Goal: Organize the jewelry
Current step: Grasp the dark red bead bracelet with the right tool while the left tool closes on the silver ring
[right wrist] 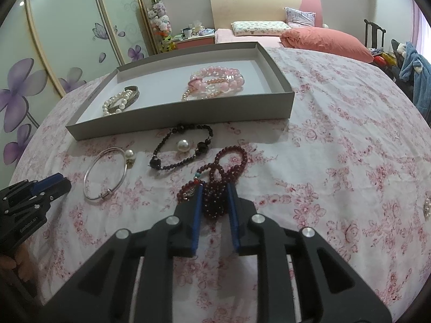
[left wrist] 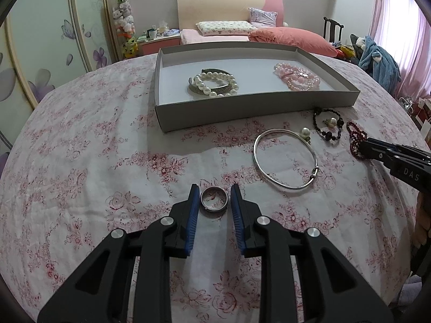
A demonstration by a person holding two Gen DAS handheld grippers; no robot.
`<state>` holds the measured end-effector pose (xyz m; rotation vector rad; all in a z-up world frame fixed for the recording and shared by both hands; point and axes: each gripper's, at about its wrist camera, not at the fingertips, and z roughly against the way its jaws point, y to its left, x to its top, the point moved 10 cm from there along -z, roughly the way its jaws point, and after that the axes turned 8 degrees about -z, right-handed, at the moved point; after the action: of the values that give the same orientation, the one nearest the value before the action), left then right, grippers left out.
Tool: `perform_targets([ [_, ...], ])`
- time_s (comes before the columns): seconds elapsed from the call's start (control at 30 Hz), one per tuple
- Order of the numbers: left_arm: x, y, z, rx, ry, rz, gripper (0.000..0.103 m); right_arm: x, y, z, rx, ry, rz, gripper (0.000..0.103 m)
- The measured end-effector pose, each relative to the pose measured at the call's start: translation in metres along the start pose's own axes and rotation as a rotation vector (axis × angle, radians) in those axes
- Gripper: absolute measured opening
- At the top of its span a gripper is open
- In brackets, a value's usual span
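A wide silver ring (left wrist: 214, 201) lies on the floral cloth between the blue pads of my left gripper (left wrist: 214, 197), which touch it on both sides. My right gripper (right wrist: 214, 195) is shut on a bunched dark red bead strand (right wrist: 215, 204) that rests on the cloth, and its loops spill out past the tips. A grey tray (left wrist: 256, 107) behind holds a pearl bracelet with a metal cuff (left wrist: 215, 83) and pink bead bracelets (left wrist: 297, 76). A thin silver bangle (left wrist: 255, 150), a black bead bracelet (left wrist: 327, 134) and pearl earrings (left wrist: 305, 132) lie loose before the tray.
The cloth covers a round table whose edge curves away on all sides. A small metal ornament (right wrist: 427, 207) sits at the far right. Beyond are a bed (left wrist: 242, 35), a wardrobe with flower prints (left wrist: 40, 67) and a chair with clothes (left wrist: 377, 56).
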<state>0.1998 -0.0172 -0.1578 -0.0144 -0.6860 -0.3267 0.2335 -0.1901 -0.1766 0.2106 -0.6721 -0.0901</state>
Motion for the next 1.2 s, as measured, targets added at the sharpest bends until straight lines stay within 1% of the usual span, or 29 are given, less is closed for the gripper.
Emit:
perform_targets([
  [1.13, 0.0002, 0.0, -0.0001, -0.001, 0.0, 0.001, 0.025, 0.0001, -0.0019, -0.0004, 0.004, 0.001, -0.005, 0.02],
  [1.17, 0.0002, 0.0001, 0.0, -0.003, 0.0, 0.002, 0.025, 0.0001, -0.0021, -0.0003, 0.011, 0.001, -0.014, 0.019],
  [1.2, 0.0002, 0.0001, 0.0002, -0.004, -0.001, 0.004, 0.025, 0.0003, -0.0029, -0.0002, 0.013, 0.0, -0.024, 0.016],
])
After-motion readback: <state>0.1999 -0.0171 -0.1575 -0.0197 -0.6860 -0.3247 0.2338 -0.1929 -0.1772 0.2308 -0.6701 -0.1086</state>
